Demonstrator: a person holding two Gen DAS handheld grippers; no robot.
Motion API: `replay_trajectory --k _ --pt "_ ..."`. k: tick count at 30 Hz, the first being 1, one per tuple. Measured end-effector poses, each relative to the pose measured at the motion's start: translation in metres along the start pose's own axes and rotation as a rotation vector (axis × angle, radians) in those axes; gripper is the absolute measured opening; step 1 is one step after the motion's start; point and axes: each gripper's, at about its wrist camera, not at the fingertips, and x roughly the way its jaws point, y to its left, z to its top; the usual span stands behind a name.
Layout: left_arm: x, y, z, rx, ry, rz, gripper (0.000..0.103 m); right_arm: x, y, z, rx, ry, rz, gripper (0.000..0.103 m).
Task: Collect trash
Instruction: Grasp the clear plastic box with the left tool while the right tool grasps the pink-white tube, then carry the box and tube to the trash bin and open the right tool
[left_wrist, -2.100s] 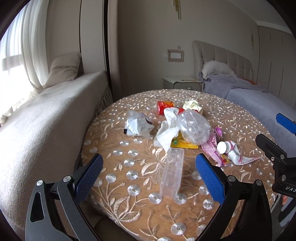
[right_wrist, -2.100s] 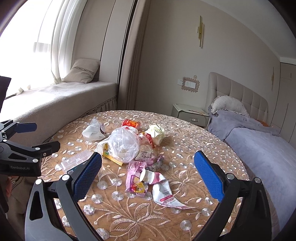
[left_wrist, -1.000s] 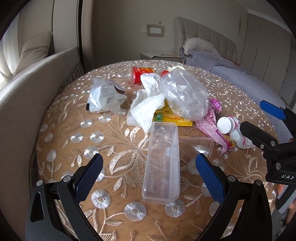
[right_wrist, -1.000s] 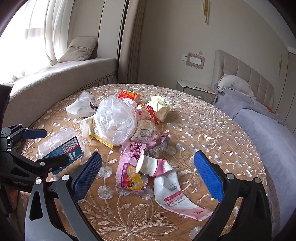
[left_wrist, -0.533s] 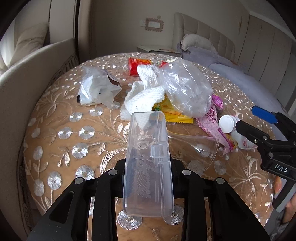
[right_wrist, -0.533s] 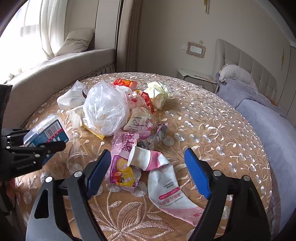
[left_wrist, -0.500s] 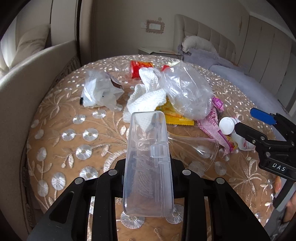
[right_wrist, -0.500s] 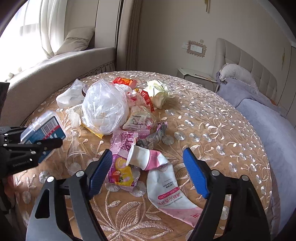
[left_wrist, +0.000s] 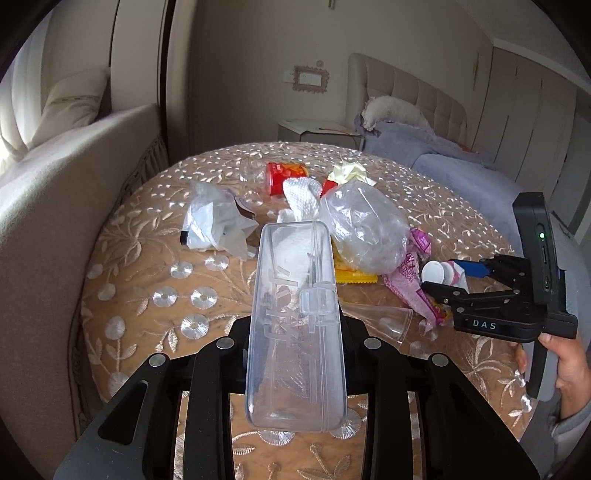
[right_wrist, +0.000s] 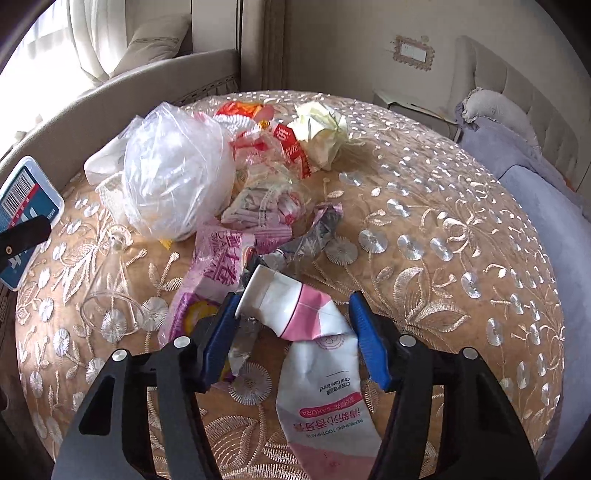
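Bare cloth (right_wrist: 461, 266) at frame right to table edge, litter crowding upper left; L gripper (left_wrist: 295, 332) clamped on clear case (left_wrist: 295, 325), long axis pointing up-frame; R gripper (right_wrist: 295, 332) closing round tube (right_wrist: 295, 314), cap upper left, mid-frame.

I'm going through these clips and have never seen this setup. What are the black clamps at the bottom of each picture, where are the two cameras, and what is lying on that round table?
No robot here: a person holds a two-finger clamp in each hand, and each clamp carries a wide-angle camera that looks out along its fingers. The left view shows the left gripper shut on a clear plastic case; at the right edge of that view you see the other tool and the hand that holds it. In the right view the right gripper has its blue pads on either side of a pink and white toothpaste tube, and its jaws are closing. On the embroidered round table lies trash: a crumpled clear bag, a pink wrapper, a clear cup on its side, and a ball of yellowish paper.
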Motion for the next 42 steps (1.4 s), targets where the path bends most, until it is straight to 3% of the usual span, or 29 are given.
replay_trajectory --k 8,18,19,20,22,36,42 --pt "-0.005 -0.005 -0.001 0.02 -0.011 0.013 0.03 -0.012 -0.009 -0.006 0.023 -0.038 0.019 0.061" --pt "-0.014 -0.053 0.009 0.105 -0.039 -0.053 0.03 -0.105 -0.029 -0.021 0.031 -0.25 -0.088 0.059" --pt "-0.014 -0.061 0.01 0.116 -0.041 -0.069 0.03 -0.116 -0.035 -0.024 0.043 -0.272 -0.101 0.057" --pt "-0.013 -0.071 0.01 0.13 -0.041 -0.09 0.03 -0.125 -0.042 -0.026 0.051 -0.287 -0.114 0.047" --pt "-0.012 -0.092 0.013 0.158 -0.042 -0.132 0.03 -0.142 -0.056 -0.034 0.078 -0.314 -0.138 0.043" --pt "0.009 -0.269 0.006 0.405 -0.004 -0.4 0.03 -0.2 -0.154 -0.131 0.269 -0.311 -0.339 0.042" --pt "0.026 -0.352 -0.021 0.527 0.063 -0.499 0.03 -0.215 -0.191 -0.179 0.353 -0.29 -0.409 0.042"
